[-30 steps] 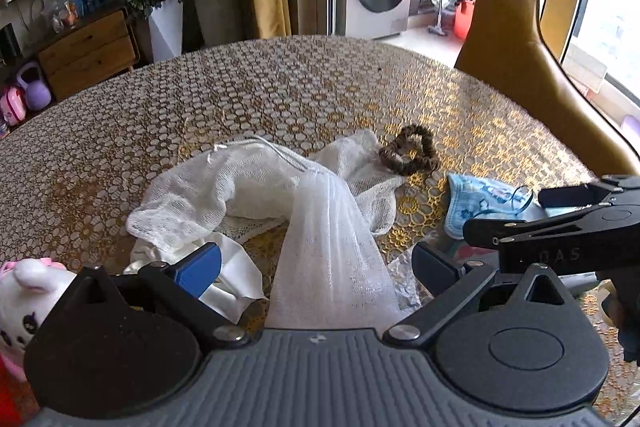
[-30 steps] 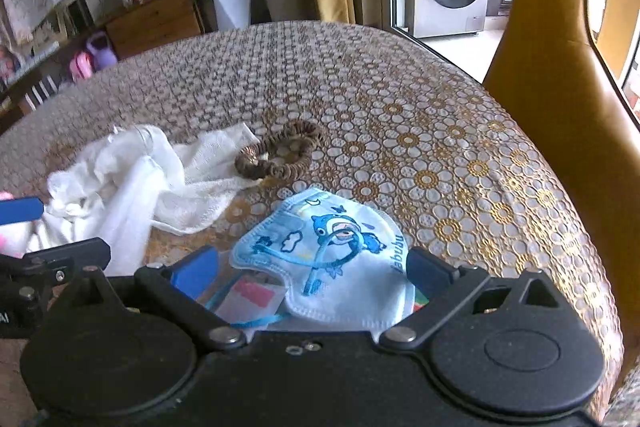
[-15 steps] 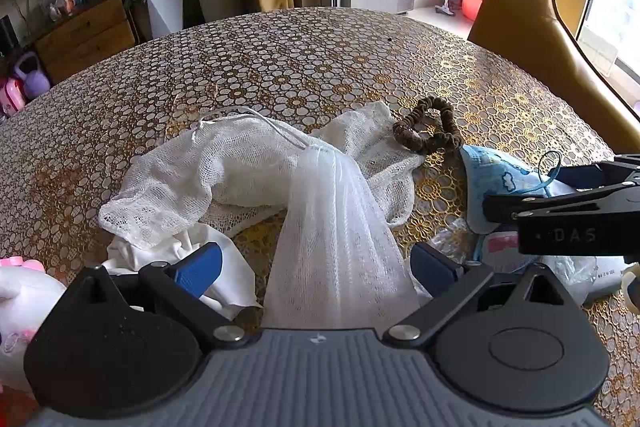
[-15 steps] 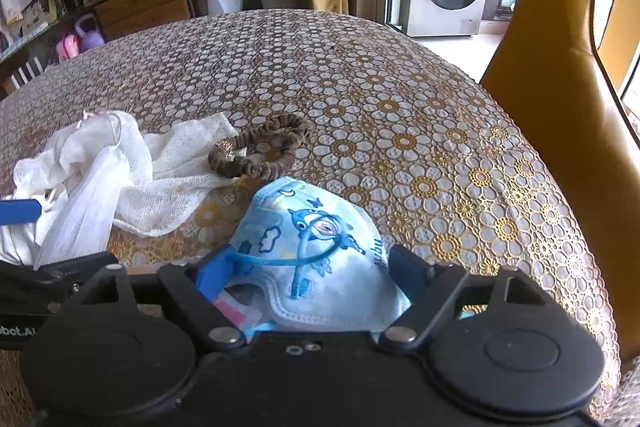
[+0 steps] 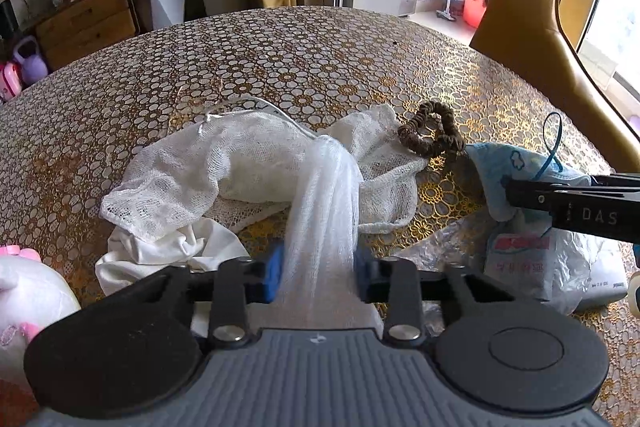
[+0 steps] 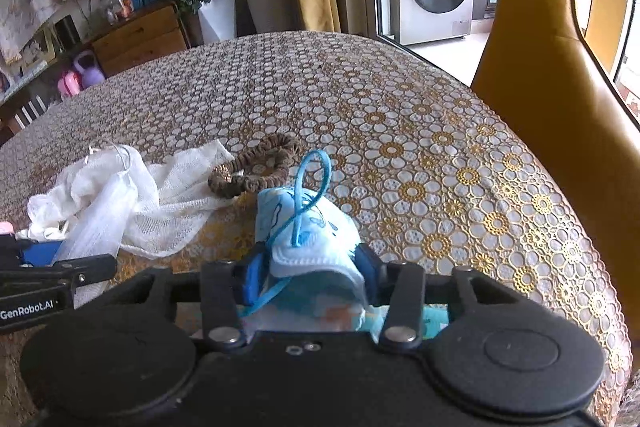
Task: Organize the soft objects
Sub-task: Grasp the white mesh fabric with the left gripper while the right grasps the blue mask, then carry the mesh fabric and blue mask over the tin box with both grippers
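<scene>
The sheer white gauze cloth lies crumpled on the round table with the gold floral cover; one bunched strip of it runs to 6 o'clock into the left gripper, whose jaws have just been closing and now pinch it. At 3 o'clock, past the brown fabric scrunchie, the right gripper, also just closing, squeezes the light-blue cartoon-print face mask

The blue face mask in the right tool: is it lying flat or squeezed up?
Squeezed up. The blue face mask bulges into a hump between the right tool's pads, which have just been closing on it, and its ear loop sticks up.
</scene>
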The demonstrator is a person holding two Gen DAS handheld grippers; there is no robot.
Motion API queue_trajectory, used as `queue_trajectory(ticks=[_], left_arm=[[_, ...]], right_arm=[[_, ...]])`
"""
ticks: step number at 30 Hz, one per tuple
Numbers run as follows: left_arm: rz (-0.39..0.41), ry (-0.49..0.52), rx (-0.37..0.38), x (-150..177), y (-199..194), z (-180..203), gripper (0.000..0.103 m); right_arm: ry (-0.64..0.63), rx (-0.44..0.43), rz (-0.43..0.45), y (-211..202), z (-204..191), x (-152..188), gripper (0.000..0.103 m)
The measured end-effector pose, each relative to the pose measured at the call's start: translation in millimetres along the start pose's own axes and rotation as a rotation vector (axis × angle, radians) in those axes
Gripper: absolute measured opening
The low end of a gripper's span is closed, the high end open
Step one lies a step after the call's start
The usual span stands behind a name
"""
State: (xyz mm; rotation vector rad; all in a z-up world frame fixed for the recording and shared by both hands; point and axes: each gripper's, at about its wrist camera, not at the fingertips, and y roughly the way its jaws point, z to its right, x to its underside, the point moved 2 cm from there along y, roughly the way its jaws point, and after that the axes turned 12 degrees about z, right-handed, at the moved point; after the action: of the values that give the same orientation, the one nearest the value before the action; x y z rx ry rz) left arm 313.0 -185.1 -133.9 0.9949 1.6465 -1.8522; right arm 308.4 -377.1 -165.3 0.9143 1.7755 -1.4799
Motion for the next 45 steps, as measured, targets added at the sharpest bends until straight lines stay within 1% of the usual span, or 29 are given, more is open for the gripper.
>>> queue_trajectory(ticks=[4,6,10,14,18,22,27,34,39,45], left_arm=[[0.007,-0.002,-0.003,-1.0,-4.3,-1.3,0.026],[0.009,-0.001,-0.002,-1.2,-7.1,-1.9,0.025],[0.023,-0.018,0.013,-3.8,-16.9,-3.6,0.024],[0.04,-0.027,0.023,-8.3,-29.6,-5.2,0.024],[0.052,-0.039,0.036,-12.9,-44.9,-6.3,0.024],[0.07,-0.03,0.06,-16.1,-65.5,-7.7,0.024],[0.08,-0.028,0.073,-15.6,-93.6,-16.7,0.024],[0.098,-0.038,0.07,-11.6,-138.6,-43.4,0.024],[0.107,-0.057,0.057,-8.5,-171.8,-71.0,0.024],[0.119,-0.103,0.036,-2.5,-206.3,-111.6,0.024]], right_arm=[[0.033,-0.008,0.02,-7.9,5.6,-0.6,0.038],[0.044,-0.015,0.033,-13.5,7.1,-0.6,0.034],[0.06,-0.031,0.073,-29.8,10.4,-4.2,0.03],[0.057,-0.034,0.112,-46.4,13.1,-9.6,0.023],[0.066,-0.047,0.142,-63.9,13.4,-15.7,0.023],[0.054,-0.071,0.171,-84.1,4.9,-21.8,0.023],[0.022,-0.108,0.195,-115.2,-17.8,-25.7,0.023],[-0.006,-0.189,0.206,-150.2,-59.7,-27.8,0.023],[-0.05,-0.249,0.209,-168.6,-97.3,-27.2,0.023],[-0.101,-0.315,0.204,-183.2,-144.9,-25.3,0.023]])
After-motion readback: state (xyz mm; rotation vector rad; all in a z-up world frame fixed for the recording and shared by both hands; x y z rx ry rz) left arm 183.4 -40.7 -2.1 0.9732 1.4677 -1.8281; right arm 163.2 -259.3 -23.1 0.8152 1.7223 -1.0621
